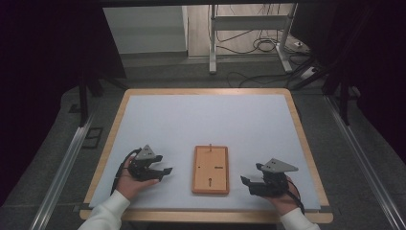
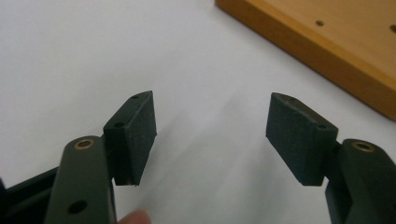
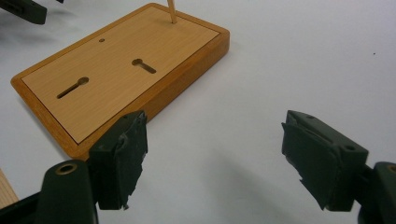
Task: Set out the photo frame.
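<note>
A flat wooden board [image 1: 210, 169] with two keyhole slots and a thin upright peg [image 1: 210, 145] near its far edge lies on the white mat between my two grippers. Left of it rests my left gripper [image 1: 162, 174], held in a hand, jaws open and empty; in the left gripper view [image 2: 210, 135] the board's corner [image 2: 327, 42] lies ahead to the right. My right gripper [image 1: 248, 184] rests right of the board, jaws open with nothing between them; in the right gripper view [image 3: 215, 158] the board [image 3: 112, 70] and the peg [image 3: 172, 11] lie ahead to the left.
The white mat [image 1: 206, 124] covers a wood-edged table [image 1: 109, 143]. Beyond the far edge are a metal stand [image 1: 213, 38] and cables on the floor [image 1: 258, 45]. Dark curtains hang at both sides.
</note>
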### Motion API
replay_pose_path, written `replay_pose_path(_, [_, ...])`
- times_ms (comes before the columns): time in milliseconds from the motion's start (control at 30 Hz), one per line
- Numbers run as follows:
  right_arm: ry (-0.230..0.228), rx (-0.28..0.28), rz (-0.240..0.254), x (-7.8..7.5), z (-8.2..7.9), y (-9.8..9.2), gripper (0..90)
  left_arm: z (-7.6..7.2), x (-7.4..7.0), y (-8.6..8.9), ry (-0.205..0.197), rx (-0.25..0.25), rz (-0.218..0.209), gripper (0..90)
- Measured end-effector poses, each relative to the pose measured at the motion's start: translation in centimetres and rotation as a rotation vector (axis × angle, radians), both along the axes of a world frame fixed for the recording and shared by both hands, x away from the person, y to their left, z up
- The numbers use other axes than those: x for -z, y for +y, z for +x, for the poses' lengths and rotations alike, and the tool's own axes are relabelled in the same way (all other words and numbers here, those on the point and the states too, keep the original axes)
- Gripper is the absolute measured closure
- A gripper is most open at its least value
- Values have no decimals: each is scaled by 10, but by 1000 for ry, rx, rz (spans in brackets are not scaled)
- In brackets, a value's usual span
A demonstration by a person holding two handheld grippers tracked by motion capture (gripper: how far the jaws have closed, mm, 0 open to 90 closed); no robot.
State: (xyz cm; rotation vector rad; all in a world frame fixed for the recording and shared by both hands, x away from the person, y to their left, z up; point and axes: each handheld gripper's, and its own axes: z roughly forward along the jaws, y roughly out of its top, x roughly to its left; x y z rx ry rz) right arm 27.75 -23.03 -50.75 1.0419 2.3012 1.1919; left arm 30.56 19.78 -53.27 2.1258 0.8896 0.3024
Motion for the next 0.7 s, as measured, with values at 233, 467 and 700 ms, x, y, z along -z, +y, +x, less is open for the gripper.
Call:
replay_pose_path(233, [-8,-15,-8,-1,-1,2,228,6,-9,-14,-30,16,-23,298])
replay_pose_path(467, [-6,-3,-16,2,-4,0,224,17,-18,-32,-42,37,-47,280])
replay_pose_path(700, [-14,15,-23,3,-13,-5,224,29,-27,-56,-48,89,-69,271])
